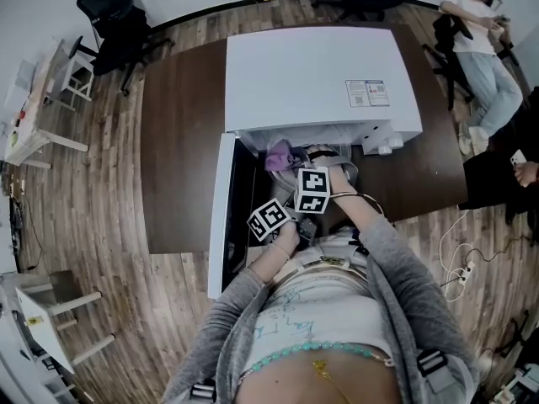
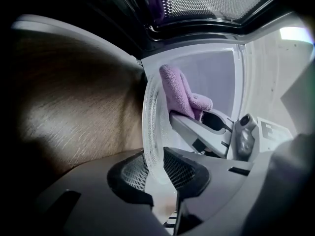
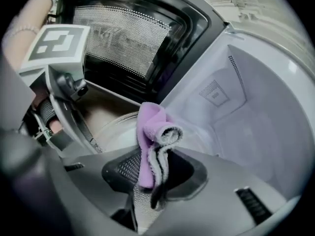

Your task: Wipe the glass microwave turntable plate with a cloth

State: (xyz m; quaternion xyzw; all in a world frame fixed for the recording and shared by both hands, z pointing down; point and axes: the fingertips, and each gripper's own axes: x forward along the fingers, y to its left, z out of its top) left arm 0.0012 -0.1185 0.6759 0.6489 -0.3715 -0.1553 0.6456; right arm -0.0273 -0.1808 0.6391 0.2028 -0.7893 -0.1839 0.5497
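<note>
The glass turntable plate point(image 2: 151, 132) stands on edge in front of the open microwave, its rim pinched between the jaws of my left gripper point(image 2: 156, 168), which is shut on it. My right gripper point(image 3: 153, 173) is shut on a folded purple cloth point(image 3: 150, 132) and holds it against the plate's face point(image 3: 115, 132). In the left gripper view the cloth point(image 2: 179, 90) shows beyond the plate with the right gripper's jaw under it. From the head view both marker cubes point(image 1: 312, 189) sit close together at the microwave mouth, with the cloth point(image 1: 279, 155) just above them.
The white microwave point(image 1: 320, 78) sits on a dark brown table point(image 1: 181, 141), its door point(image 1: 221, 217) swung open at my left. The white cavity point(image 3: 246, 107) lies right behind the plate. A person point(image 1: 480, 40) sits at the far right; cables and a power strip point(image 1: 459, 272) lie on the floor.
</note>
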